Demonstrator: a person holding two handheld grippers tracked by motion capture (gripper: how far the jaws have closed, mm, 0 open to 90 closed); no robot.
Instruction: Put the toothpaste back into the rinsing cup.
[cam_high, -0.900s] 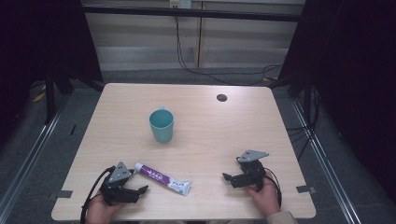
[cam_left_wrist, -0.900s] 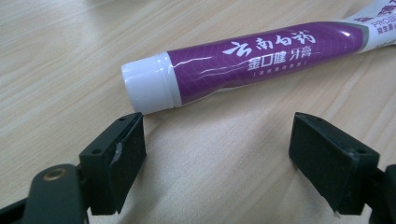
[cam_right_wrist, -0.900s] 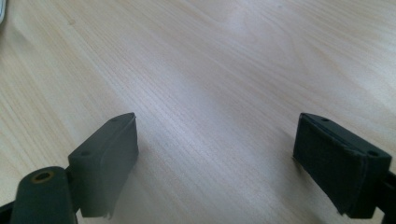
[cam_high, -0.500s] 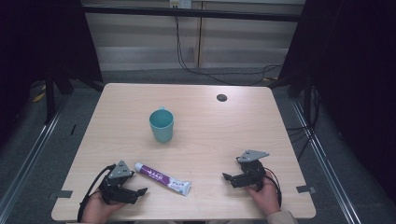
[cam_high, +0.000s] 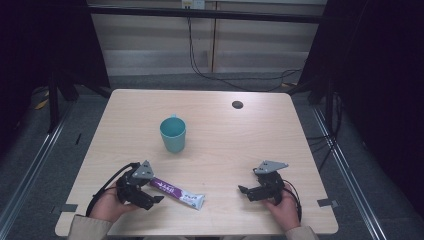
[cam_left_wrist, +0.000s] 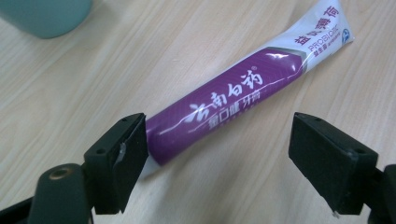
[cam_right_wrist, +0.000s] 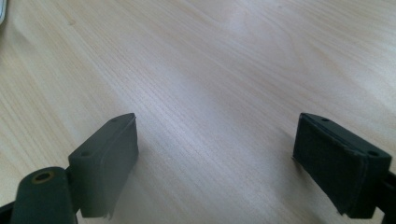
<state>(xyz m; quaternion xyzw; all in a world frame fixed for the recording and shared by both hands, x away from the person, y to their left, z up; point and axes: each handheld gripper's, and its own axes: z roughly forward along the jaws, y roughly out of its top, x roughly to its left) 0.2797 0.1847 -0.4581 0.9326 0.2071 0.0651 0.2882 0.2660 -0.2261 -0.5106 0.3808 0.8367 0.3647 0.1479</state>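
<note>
A purple and white toothpaste tube (cam_high: 177, 191) lies flat near the table's front edge. My left gripper (cam_high: 152, 192) rests low at the tube's left end, with a hand around it. In the left gripper view the tube (cam_left_wrist: 224, 100) runs diagonally between the wide-open jaws, its purple end right beside the left pad (cam_left_wrist: 133, 149), and no pad presses on it. My right gripper (cam_high: 247, 184) sits at the front right, open over bare wood, a hand behind it. Its own view shows the right gripper (cam_right_wrist: 215, 154) with nothing between the jaws.
A teal cup (cam_high: 173, 134) stands upright at mid-table, behind the tube; its base shows as the cup (cam_left_wrist: 44, 16) in the left gripper view. A small dark round hole (cam_high: 237, 104) marks the far right of the wooden table (cam_high: 225, 145). Dark floor and rails surround the table.
My left gripper has edged a little to the right, closer around the tube's end. The tube, the cup and the right gripper have not moved.
</note>
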